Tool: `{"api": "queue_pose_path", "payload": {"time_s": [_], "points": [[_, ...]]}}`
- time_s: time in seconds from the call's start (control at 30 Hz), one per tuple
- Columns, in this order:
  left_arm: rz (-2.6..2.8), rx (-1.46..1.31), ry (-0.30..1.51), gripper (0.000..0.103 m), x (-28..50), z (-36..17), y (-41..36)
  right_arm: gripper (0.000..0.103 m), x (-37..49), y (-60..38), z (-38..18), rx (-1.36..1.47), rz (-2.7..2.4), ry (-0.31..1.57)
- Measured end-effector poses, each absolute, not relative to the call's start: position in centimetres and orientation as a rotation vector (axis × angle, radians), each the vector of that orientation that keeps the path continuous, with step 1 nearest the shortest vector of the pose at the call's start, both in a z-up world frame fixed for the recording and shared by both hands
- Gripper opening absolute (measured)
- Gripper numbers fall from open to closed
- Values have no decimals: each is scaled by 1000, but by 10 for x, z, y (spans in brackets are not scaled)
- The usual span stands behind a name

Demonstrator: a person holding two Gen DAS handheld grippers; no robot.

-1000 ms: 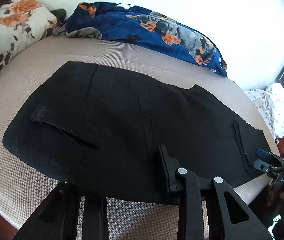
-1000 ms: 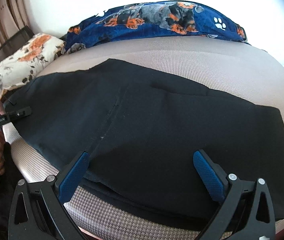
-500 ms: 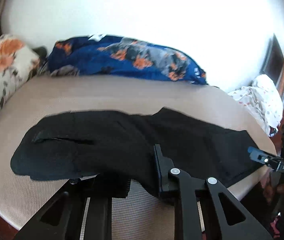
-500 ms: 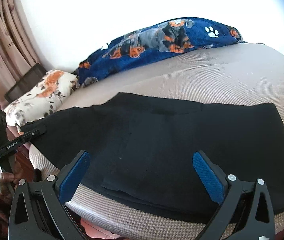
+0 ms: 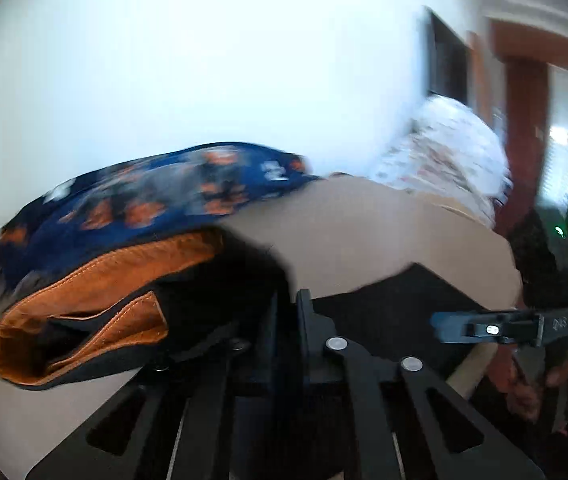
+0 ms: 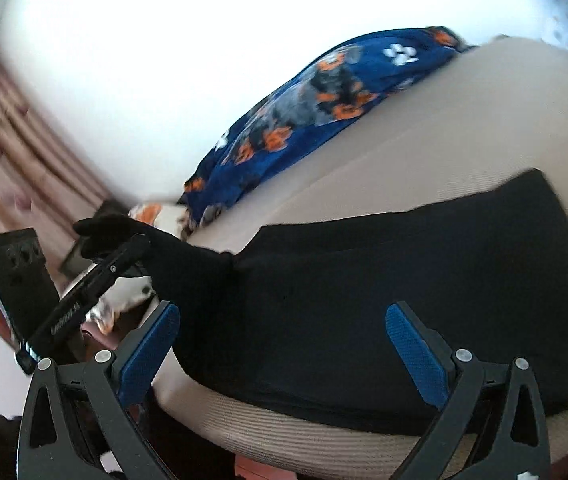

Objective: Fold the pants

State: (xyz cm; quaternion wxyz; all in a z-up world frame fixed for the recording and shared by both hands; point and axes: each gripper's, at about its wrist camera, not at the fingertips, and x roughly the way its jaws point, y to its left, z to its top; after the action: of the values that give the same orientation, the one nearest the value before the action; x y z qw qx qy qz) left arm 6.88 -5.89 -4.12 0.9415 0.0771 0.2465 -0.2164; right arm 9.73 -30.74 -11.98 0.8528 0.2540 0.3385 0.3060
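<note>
1. The pants [image 6: 383,280] lie on the bed [image 6: 463,140] before my right gripper [image 6: 280,344].
2. My left gripper [image 5: 285,320] lifts their left end.
3. The blanket [image 6: 315,104] lies behind them.

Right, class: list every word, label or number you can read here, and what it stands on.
White print along the left gripper: too blurred to read.
Small print on the right gripper: too blurred to read.
No other text is legible.
</note>
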Motion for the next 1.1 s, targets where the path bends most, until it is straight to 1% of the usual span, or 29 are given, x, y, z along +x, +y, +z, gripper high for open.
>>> {"api": "queue_pose_path", "payload": {"time_s": [0.17,0.23,0.3,0.5,0.63,0.77,0.93,0.97,1.03,1.1], "points": [[-534,232,532,5,62,-65,-102,103,97,-332,-123,625,651,700],[-566,222,570,4,63,-77,-106,103,99,-331,-122,613,660,702],[-586,206,571,4,64,-82,-105,103,102,-328,-123,610,677,708],[-706,170,429,5,47,-60,-89,103,119,-313,-131,693,810,747],[-654,153,450,5,51,-59,-67,103,134,-312,-124,650,782,754],[-583,102,548,6,63,-77,-38,103,155,-323,-127,654,752,800],[-524,-16,692,7,80,-112,-6,103,195,-321,-130,673,758,877],[-515,-29,713,7,82,-118,-2,103,202,-319,-131,681,777,899],[-506,-49,745,7,85,-128,4,103,220,-312,-141,686,759,1003],[-496,-49,764,7,86,-135,5,103,225,-306,-145,659,743,1052]]}}
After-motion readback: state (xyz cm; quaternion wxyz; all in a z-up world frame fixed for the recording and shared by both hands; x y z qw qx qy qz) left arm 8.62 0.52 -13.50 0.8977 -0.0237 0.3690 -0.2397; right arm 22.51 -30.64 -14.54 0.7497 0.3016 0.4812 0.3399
